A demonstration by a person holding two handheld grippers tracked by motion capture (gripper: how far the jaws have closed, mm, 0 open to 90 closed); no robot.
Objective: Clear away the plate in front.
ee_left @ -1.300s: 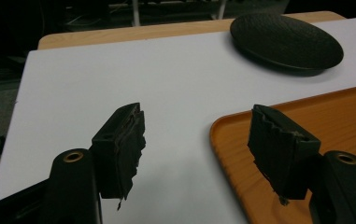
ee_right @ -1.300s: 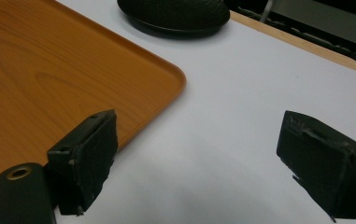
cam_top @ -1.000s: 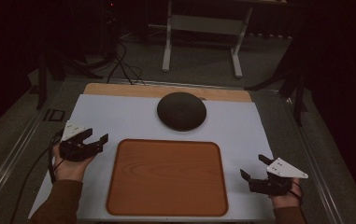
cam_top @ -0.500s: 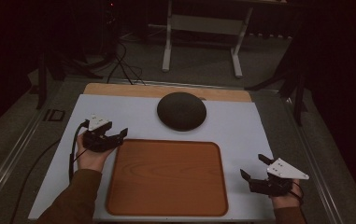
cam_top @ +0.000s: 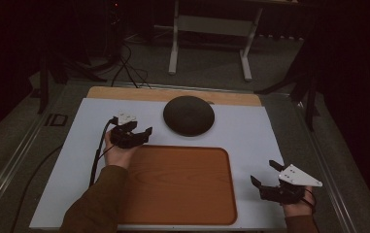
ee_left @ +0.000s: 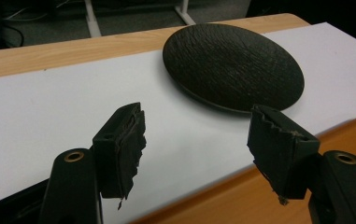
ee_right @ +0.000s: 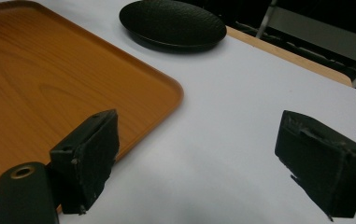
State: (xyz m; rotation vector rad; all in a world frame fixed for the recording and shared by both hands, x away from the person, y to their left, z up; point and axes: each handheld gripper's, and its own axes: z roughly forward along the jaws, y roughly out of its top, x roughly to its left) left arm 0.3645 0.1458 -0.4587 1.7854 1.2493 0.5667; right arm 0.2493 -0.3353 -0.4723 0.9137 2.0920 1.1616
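A dark round plate (cam_top: 188, 115) lies upside-down or domed on the white mat, beyond an orange-brown wooden tray (cam_top: 177, 184). My left gripper (cam_top: 142, 130) hovers open at the tray's far left corner, jaws pointing toward the plate and a short way from it. In the left gripper view the plate (ee_left: 234, 65) lies just ahead of the open left gripper (ee_left: 196, 140), with the tray's corner (ee_left: 339, 135) at lower right. My right gripper (cam_top: 263, 173) stands open, empty, right of the tray near the front edge. In the right gripper view its jaws (ee_right: 196, 158) frame bare mat, the tray (ee_right: 49, 79) at left and the plate (ee_right: 173, 23) beyond.
The white mat (cam_top: 250, 141) covers a wooden table whose bare strip (cam_top: 173, 93) shows at the back. A cable (cam_top: 96, 158) trails from the left gripper across the mat. Beyond the table are a metal stand (cam_top: 209, 29) and floor cables (cam_top: 129, 68).
My left gripper has moved forward and to the right, from the mat's left side to the tray's far left corner near the plate. The right gripper has stayed put.
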